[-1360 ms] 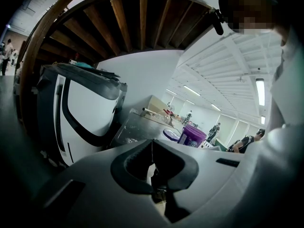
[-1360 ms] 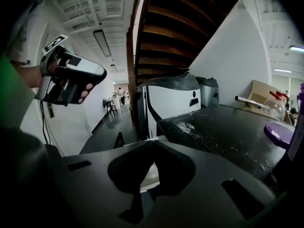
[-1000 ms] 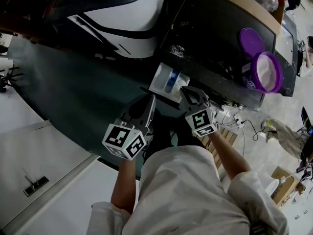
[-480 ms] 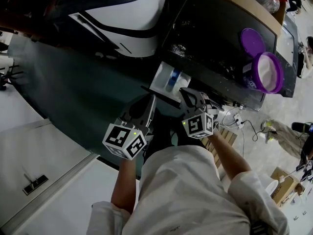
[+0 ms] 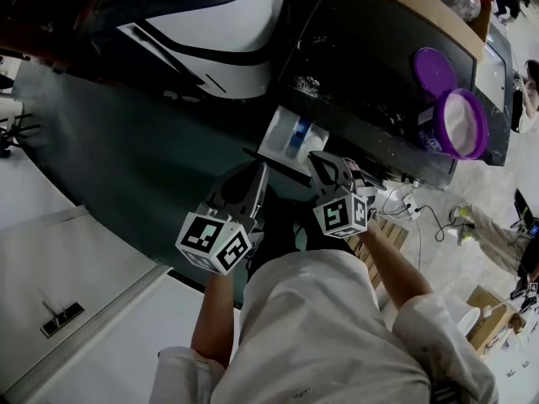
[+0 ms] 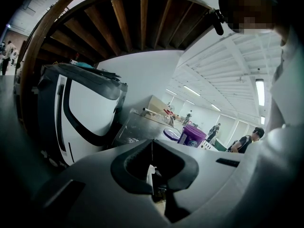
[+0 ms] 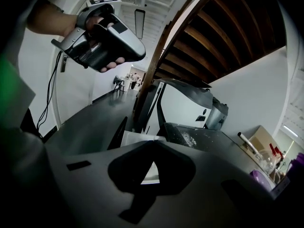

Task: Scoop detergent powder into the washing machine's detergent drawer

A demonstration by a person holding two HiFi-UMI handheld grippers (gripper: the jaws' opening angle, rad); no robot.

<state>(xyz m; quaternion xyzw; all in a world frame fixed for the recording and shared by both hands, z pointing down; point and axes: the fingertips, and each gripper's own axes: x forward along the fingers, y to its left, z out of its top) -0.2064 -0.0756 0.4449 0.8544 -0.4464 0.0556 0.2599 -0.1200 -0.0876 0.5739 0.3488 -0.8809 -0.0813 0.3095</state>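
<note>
The white detergent drawer (image 5: 289, 138) stands pulled out of the dark washing machine's (image 5: 379, 66) front, with a blue insert in it. An open purple tub of powder (image 5: 461, 123) sits on the machine's top at the right, its purple lid (image 5: 433, 71) lying beside it. My left gripper (image 5: 260, 173) hangs just below and left of the drawer, jaws shut and empty. My right gripper (image 5: 320, 160) is close to the drawer's right front corner, also shut on nothing. In the right gripper view the drawer (image 7: 138, 139) lies just beyond the closed jaws. No scoop shows.
A white and black machine (image 5: 215, 32) stands left of the washer. Spilled powder (image 5: 306, 87) dots the washer's top. A cardboard box (image 5: 429, 7) lies behind the tub. Cables and a power strip (image 5: 410, 207) lie on the floor at the right. People stand far off (image 6: 244, 141).
The right gripper has shifted slightly left and down, turning a little by the drawer's corner. The left gripper has stayed put.
</note>
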